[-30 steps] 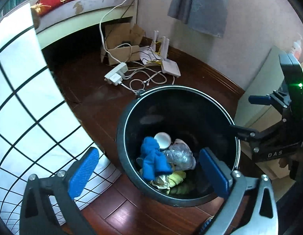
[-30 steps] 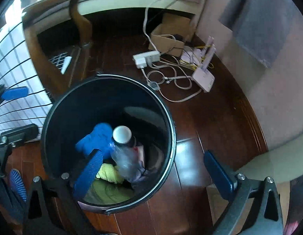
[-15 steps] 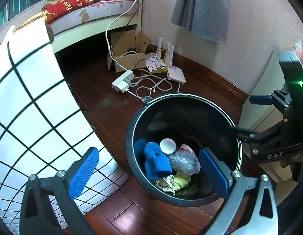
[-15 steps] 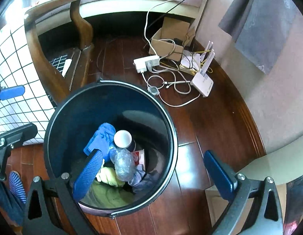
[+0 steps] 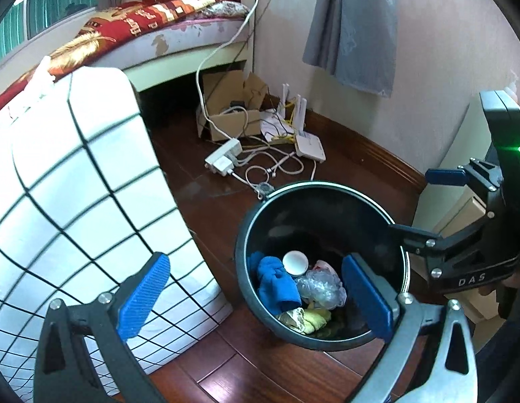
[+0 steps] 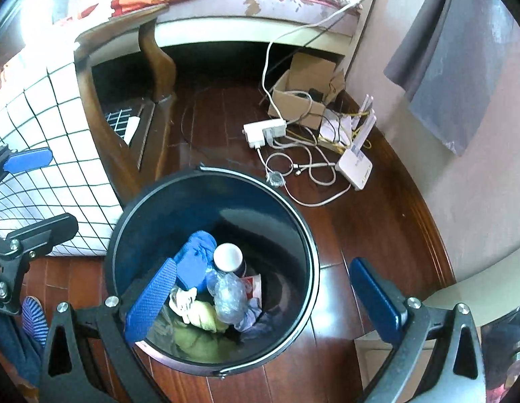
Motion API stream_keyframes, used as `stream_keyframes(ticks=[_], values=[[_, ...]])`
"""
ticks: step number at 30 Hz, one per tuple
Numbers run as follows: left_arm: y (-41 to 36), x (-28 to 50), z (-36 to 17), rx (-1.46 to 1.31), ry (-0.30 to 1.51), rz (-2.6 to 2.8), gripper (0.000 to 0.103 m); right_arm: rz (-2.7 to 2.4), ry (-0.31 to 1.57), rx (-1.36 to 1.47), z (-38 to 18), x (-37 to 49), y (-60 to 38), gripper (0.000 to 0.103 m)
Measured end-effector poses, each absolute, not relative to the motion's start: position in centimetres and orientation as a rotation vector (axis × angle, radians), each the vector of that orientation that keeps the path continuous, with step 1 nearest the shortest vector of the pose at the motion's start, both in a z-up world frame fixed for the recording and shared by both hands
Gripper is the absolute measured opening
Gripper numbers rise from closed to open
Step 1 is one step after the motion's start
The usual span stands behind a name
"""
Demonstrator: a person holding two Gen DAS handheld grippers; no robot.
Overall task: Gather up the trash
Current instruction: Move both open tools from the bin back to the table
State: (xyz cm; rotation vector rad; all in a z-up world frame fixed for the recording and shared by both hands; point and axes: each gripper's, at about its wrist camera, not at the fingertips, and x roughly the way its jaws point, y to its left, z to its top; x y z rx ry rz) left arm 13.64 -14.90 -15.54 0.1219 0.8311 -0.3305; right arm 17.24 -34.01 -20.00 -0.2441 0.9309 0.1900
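Round black bin, smooth glossy plastic with a thin metal rim band, stands on dark red-brown plank floor, polished enough to reflect light. Trash lies heaped at its bottom: a soft blue cloth, bunched and fuzzy; a crumpled clear plastic bottle with a round white cap end turned upward; a yellow-green rag, limp; a bit of red-and-white packaging against the bottle. Left gripper is above the bin's near edge, jaws wide apart and holding nothing; its pads are blue, ribbed, flat rectangles on black arms with silver screws. Right gripper hangs over the bin too, jaws likewise spread and empty, one pad over the bin's interior, the other over bare floor. Just beside the bin, a white quilted cover crossed by a black grid drapes down to the floor. Further back, near the wall: white power strip, a loose tangle of white cables, a flat white router with upright antennas, an open corrugated cardboard box. Grey cloth hangs on the pale pink wall. A bed with a red patterned blanket runs along the far side.
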Motion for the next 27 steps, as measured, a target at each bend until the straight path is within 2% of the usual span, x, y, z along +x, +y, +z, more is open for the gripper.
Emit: stream_keyframes(ticks=[27], values=[[-5.4, 10.8, -6.7, 0.041, 0.620, -0.135, 0.103, 0.351, 0.614, -0.201, -9.1, 15.6, -25.7, 0.103]])
